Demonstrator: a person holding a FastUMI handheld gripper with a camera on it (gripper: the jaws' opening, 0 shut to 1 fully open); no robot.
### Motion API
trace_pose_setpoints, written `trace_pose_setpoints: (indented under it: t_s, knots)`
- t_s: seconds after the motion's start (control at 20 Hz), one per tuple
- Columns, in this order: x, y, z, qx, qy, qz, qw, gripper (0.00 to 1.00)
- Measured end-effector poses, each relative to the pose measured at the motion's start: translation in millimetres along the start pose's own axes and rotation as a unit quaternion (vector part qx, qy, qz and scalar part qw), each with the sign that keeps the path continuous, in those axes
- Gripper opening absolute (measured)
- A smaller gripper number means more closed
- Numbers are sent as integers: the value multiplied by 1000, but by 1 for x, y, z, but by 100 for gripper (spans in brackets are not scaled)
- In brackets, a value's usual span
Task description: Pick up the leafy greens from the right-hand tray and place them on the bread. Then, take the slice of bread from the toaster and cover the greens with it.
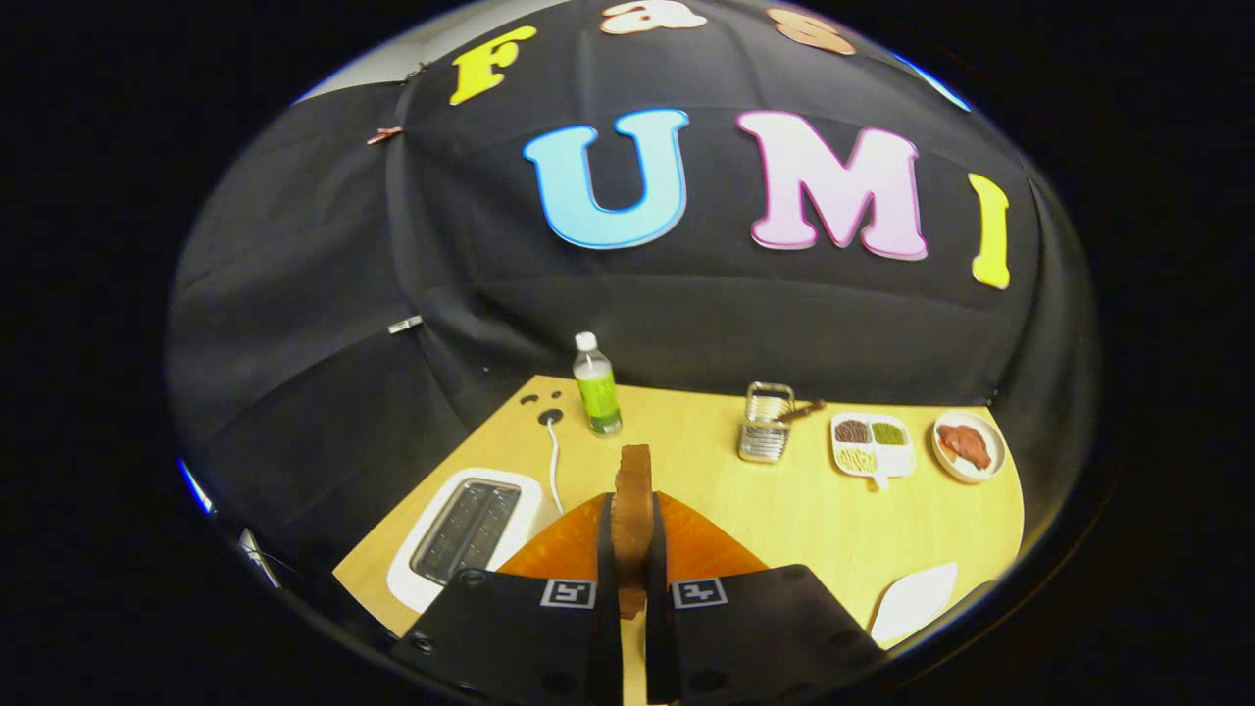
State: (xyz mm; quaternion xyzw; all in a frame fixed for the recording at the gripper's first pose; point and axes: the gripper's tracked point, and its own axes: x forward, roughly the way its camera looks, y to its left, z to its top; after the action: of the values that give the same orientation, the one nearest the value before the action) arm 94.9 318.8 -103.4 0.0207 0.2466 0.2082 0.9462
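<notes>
Between the jaws of the gripper (pixel 632 549), a slice of bread (pixel 633 510) stands on edge, both fingers (pixel 603 549) pressing its flat faces, so it is gripped and held above the bench (pixel 784 510). Its brown crust pokes up beyond the fingertips. Left of the gripper sits the white toaster (pixel 469 534), its slots dark and seemingly empty. Just under the slice lies an orange plate (pixel 706 544); whether greens already rest there I cannot tell, as the gripper hides it. Bread like this is light and stiff enough to hold by its faces, yet crumbly, so a gentle squeeze near the middle seems wisest. Farther off stand a green bottle (pixel 597 387), a wire rack (pixel 766 424), a divided tray (pixel 873 443) and a small dish (pixel 969 446).
</notes>
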Motion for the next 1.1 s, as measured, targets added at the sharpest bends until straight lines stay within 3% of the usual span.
trace_pose_setpoints:
  t_s: [0.6, 0.9, 1.1]
  knots:
    - [4, -66, -114, 123, 78, -16, 989, 14]
    - [3, -95, -136, 110, 69, -43, 991, 14]
    - [0, -118, -150, 101, 76, -74, 989, 21]
